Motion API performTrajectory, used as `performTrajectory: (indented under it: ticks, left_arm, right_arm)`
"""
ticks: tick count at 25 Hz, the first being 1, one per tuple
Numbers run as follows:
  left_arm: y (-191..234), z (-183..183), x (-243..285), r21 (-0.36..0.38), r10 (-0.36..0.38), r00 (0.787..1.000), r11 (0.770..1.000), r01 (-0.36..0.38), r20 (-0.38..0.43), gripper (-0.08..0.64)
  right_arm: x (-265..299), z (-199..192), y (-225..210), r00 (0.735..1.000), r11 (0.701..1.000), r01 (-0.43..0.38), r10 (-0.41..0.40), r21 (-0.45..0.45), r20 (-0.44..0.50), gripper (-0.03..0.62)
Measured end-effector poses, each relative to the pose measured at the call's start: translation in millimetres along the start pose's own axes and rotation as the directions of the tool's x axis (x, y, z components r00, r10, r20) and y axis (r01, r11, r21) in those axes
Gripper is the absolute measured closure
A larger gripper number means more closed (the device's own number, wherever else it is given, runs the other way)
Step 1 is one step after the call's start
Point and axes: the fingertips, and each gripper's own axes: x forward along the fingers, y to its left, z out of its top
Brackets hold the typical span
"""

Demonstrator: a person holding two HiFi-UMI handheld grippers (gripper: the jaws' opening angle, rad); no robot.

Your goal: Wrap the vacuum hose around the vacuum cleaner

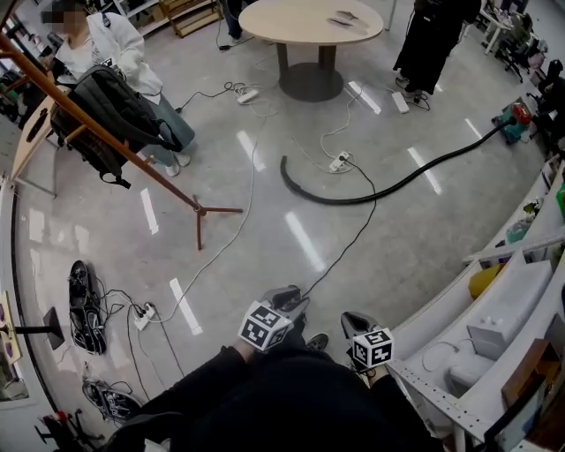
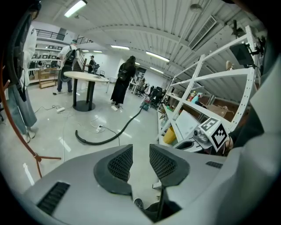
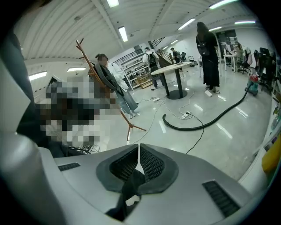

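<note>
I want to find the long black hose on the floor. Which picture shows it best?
The head view: from above, the long black hose's whole curve shows. The left and right gripper views show it too, but low and squashed flat.

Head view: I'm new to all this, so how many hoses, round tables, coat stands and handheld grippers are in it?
Black hose: 1
Round table: 1
Coat stand: 1
Grippers: 2, the left gripper and the right gripper
Total: 5
</note>
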Motion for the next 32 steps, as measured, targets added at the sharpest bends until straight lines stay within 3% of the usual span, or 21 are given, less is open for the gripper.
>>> performTrajectory:
  ticks: [8, 16, 24, 32]
  left_arm:
    - [94, 46, 9, -0.037, -0.004, 1.000, 0.999, 0.004, 0.015, 0.426]
    - [139, 60, 24, -0.114, -0.001, 1.000, 0.993, 0.000, -0.007, 0.426]
    - [163, 92, 57, -0.125, 0.031, 0.999, 0.992, -0.036, -0.043, 0.426]
    - [188, 175, 114, -0.116, 0.123, 0.992, 0.985, -0.127, -0.038, 0.426]
  right_arm:
    - [58, 93, -8, 1.000, 0.999, 0.017, -0.017, -0.043, 0.002, 0.569]
    - [95, 116, -11, 0.999, 0.999, -0.025, 0.024, -0.030, -0.038, 0.569]
    - [135, 161, -50, 0.996, 0.996, -0.084, 0.084, -0.022, -0.039, 0.569]
    - [154, 253, -138, 0.990, 0.989, -0.138, 0.139, -0.061, 0.004, 0.569]
